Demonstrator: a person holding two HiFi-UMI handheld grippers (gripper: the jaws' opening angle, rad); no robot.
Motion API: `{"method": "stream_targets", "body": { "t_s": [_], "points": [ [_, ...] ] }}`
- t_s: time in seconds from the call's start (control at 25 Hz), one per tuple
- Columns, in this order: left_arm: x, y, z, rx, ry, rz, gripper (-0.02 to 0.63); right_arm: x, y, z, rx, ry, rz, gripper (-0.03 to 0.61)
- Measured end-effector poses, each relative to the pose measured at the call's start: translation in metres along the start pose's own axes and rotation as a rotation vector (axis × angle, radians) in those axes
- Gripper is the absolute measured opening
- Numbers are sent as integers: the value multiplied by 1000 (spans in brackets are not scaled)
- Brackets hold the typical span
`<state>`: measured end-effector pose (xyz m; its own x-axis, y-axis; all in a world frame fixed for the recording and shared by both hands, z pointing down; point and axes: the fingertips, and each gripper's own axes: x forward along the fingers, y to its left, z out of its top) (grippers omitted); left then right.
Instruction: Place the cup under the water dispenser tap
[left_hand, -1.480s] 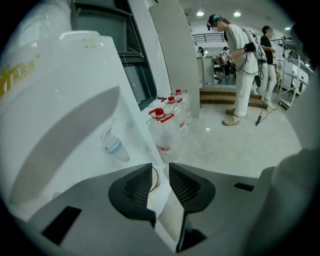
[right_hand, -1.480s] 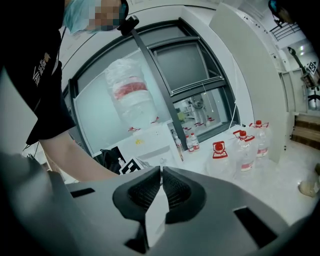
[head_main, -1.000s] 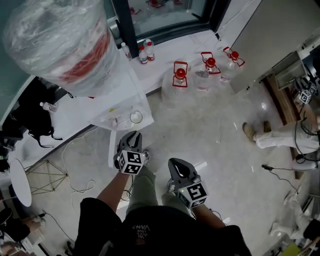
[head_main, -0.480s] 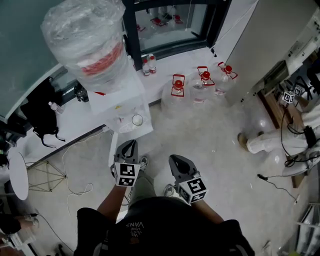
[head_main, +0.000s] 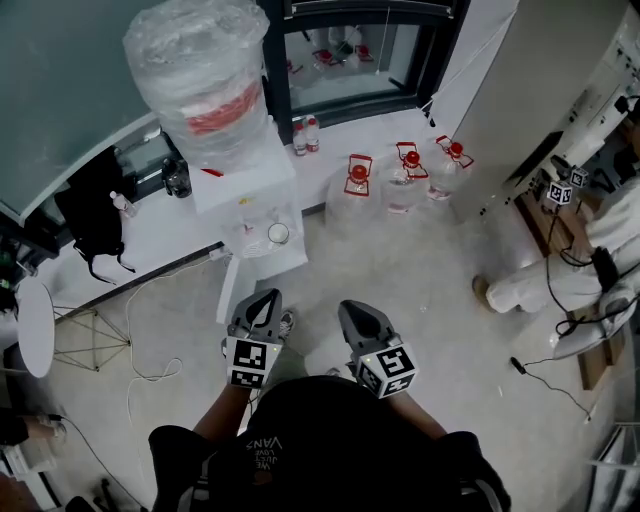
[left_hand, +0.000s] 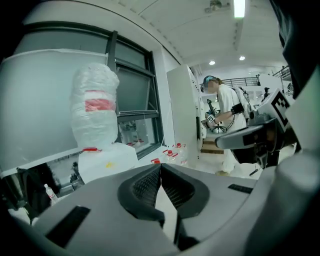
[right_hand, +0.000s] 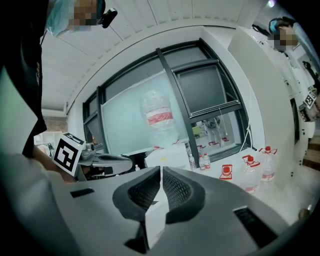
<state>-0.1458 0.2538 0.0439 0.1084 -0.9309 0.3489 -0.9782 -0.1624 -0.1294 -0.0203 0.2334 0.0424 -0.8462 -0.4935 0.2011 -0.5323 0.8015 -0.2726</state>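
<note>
White dispenser (head_main: 243, 180), red-banded bottle (head_main: 205, 70), perhaps whitish cup (head_main: 278, 233)

Glossy floor (head_main: 425, 285), plastic-wrapped dispenser bottle (head_main: 205, 70)

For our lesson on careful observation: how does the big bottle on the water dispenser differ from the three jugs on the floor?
The bottle is wrapped in crinkled clear film; the jugs are bare. The bottle sits on top of the dispenser; the jugs stand on the floor. The bottle has a red band round its middle; the jugs have red caps and handles. Both are clear containers marked with red.
</note>
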Motion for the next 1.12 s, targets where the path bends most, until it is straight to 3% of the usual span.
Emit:
{"method": "stream_targets", "body": {
  "t_s": [0.52, 1.12],
  "points": [
    [-50, -29, 24, -53, -92, 50, 20, -31, 10, 10, -38, 2, 66, 44],
    [-80, -36, 29, -83, -129, 76, 20, -49, 20, 3, -65, 24, 47, 43]
  ]
}}
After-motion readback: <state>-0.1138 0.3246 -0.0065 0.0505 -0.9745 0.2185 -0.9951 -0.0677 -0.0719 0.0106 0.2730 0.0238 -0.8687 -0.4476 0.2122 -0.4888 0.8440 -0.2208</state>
